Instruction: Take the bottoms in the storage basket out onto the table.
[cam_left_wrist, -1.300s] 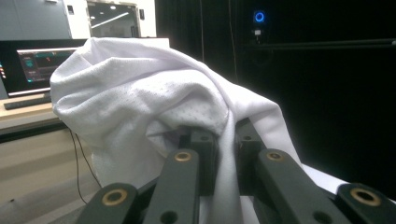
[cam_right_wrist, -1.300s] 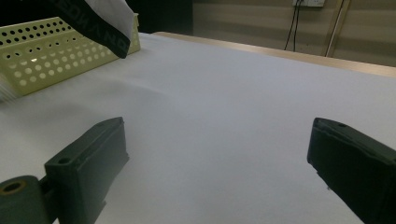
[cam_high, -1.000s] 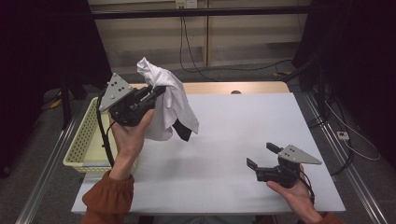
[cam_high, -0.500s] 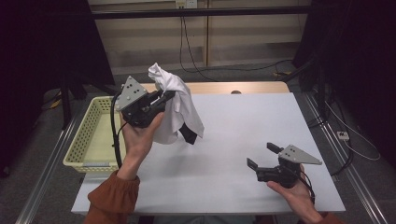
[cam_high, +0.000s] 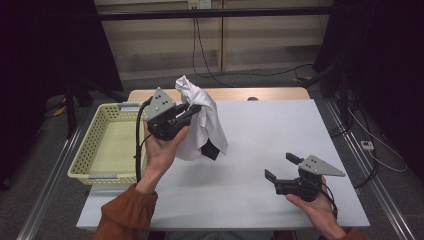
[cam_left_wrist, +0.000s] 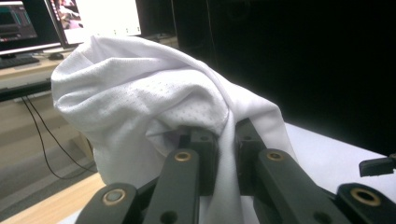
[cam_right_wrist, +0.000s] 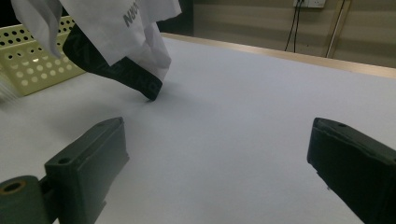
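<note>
A broad white rectangular table with a pale wooden far edge takes up the middle of the scene. At its left side sits a pale yellow perforated plastic basket, its long side against the table's left edge.

Above the left part of the table, just right of the basket, hangs a white mesh-fabric garment with a black printed band at its lower hem. Its bunched top rises above the jaws and the rest drapes down, the black hem hanging close over the white surface; whether it touches cannot be told.

The left gripper, held up in the person's left hand with an orange sleeve below, has its black jaws pinched tight on a fold of the garment's cloth.

The right gripper rests low over the near right part of the table in the right hand, jaws spread wide with nothing between them, well apart from the garment.
</note>
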